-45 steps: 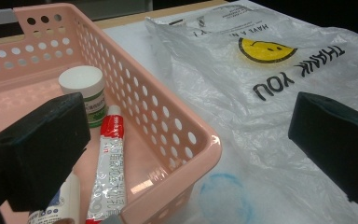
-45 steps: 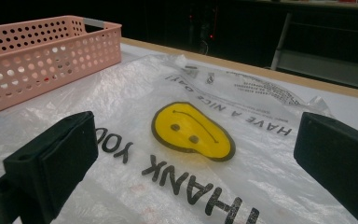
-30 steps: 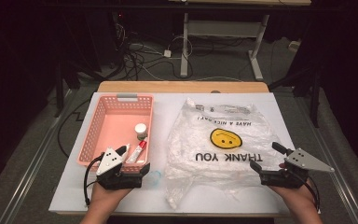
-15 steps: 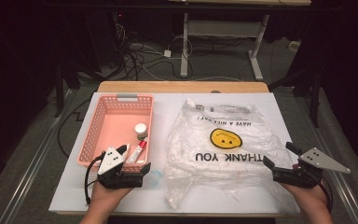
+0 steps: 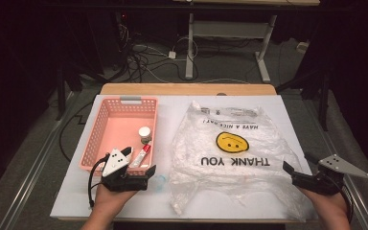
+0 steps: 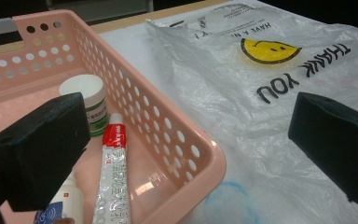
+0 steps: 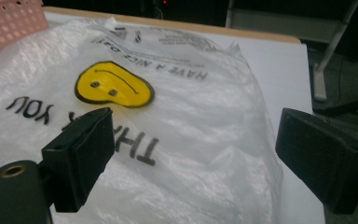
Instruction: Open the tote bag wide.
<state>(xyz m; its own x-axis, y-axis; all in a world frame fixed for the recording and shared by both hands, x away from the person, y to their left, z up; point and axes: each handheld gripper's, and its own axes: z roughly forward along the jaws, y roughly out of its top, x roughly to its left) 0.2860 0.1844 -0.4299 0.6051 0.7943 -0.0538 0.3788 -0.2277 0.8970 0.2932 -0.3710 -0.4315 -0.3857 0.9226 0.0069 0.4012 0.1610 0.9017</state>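
A clear plastic bag (image 5: 230, 153) with a yellow smiley and "THANK YOU" print lies flat on the white table top (image 5: 268, 103). To its left stands a pink basket (image 5: 120, 129) holding a white jar (image 5: 144, 132) and a red-capped tube (image 5: 141, 154). My left gripper (image 5: 140, 162) is open at the basket's near right corner, one jaw over the basket and one over the bag (image 6: 261, 60). My right gripper (image 5: 298, 163) is open by the bag's near right edge. Its jaws have just been closing a little; the bag (image 7: 177, 116) lies under the gap, unpressed.
A white bottle (image 6: 67, 205) with a blue label lies in the basket's near corner. A faint blue ring mark (image 5: 159, 181) sits by the bag's left edge. Beyond the table are a desk frame (image 5: 230, 43) and floor cables (image 5: 143, 57). The table's right edge (image 5: 297, 124) is close to my right hand.
My right gripper has moved to the right, off the bag toward its near right edge, and its jaws stand slightly narrower. The left gripper has stayed in place.
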